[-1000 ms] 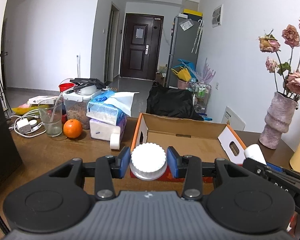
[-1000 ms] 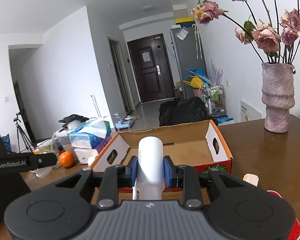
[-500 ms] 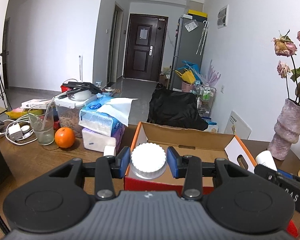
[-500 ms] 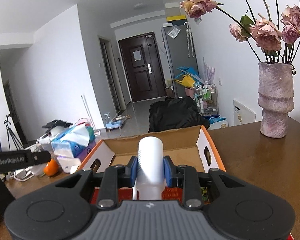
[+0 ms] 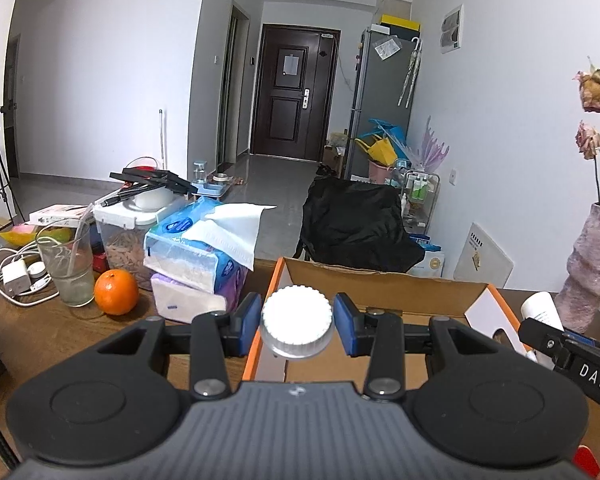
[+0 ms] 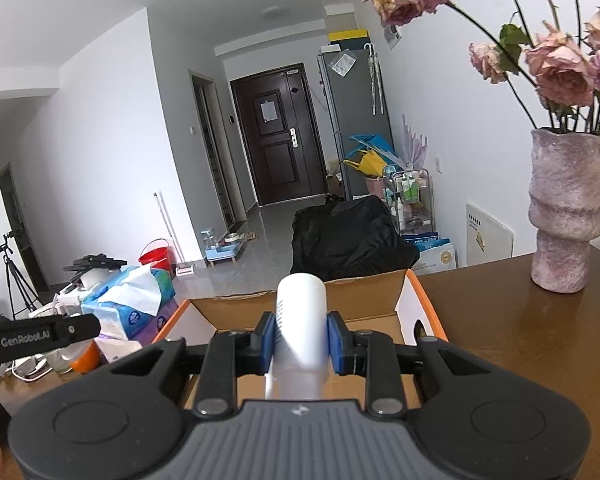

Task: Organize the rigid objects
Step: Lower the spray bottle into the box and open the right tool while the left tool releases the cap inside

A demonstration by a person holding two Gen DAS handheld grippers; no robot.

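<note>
My left gripper (image 5: 296, 324) is shut on a jar with a ribbed white lid (image 5: 297, 327), held above the near left corner of an open cardboard box (image 5: 380, 290) with orange edges. My right gripper (image 6: 301, 338) is shut on a white cylindrical bottle (image 6: 301, 320), held above the near edge of the same box (image 6: 300, 306). The bottle's tip (image 5: 540, 310) and the right gripper's side show at the right of the left wrist view. The left gripper's side shows at the left of the right wrist view.
On the brown table, left of the box, lie tissue packs (image 5: 198, 256), an orange (image 5: 116, 292), a glass (image 5: 66, 268), a lidded container (image 5: 128, 232) and a charger with cables (image 5: 16, 280). A pink vase of roses (image 6: 566, 212) stands at the right. A black bag (image 5: 356, 228) sits behind the box.
Both grippers have moved forward over the near side of the box, each still holding its object. The box and tissue packs look closer and the vase has slid toward the right.
</note>
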